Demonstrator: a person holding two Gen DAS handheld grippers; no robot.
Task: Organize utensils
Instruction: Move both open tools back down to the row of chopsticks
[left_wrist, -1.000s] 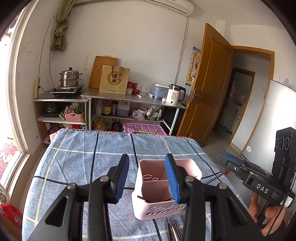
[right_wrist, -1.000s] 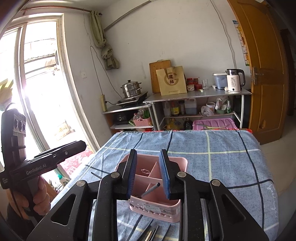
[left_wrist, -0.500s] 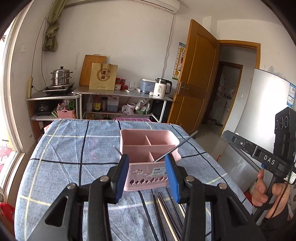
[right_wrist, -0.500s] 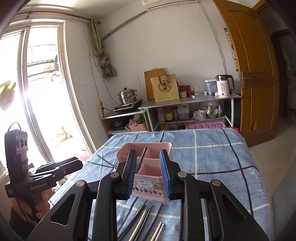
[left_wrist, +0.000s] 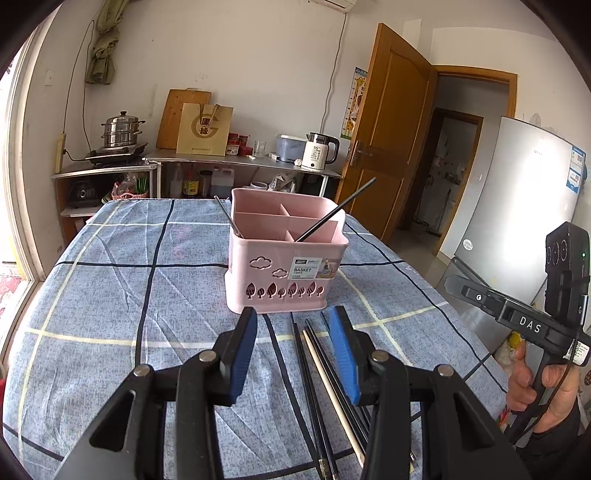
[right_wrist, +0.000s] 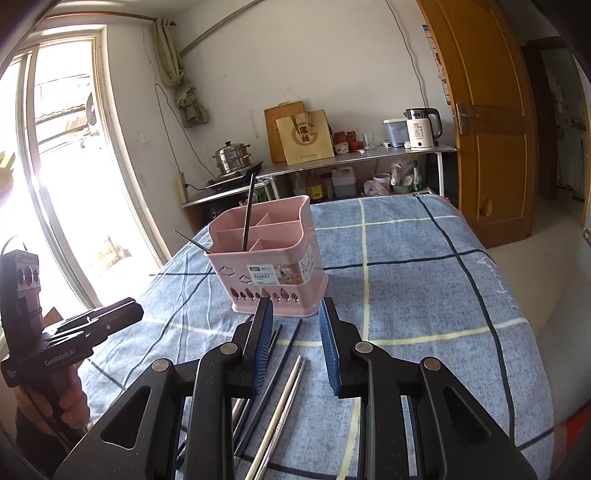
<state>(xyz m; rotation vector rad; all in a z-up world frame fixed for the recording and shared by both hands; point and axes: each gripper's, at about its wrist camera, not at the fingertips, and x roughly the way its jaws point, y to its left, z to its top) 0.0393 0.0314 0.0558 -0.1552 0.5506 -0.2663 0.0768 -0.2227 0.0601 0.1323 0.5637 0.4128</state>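
Blue checked cloth (left_wrist: 110, 295) holds chopsticks (left_wrist: 325, 376) half-hidden behind both gaping, empty grippers (left_wrist: 297, 354) (right_wrist: 295, 343).

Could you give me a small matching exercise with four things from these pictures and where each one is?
Things:
1. black chopstick
2. pink basket
3. silver chopsticks
4. white kettle

Places:
a. on the metal shelf
b. flat on the cloth
c. leaning in a basket compartment
d. upright on the cloth

Pairs: 1-c, 2-d, 3-b, 4-a
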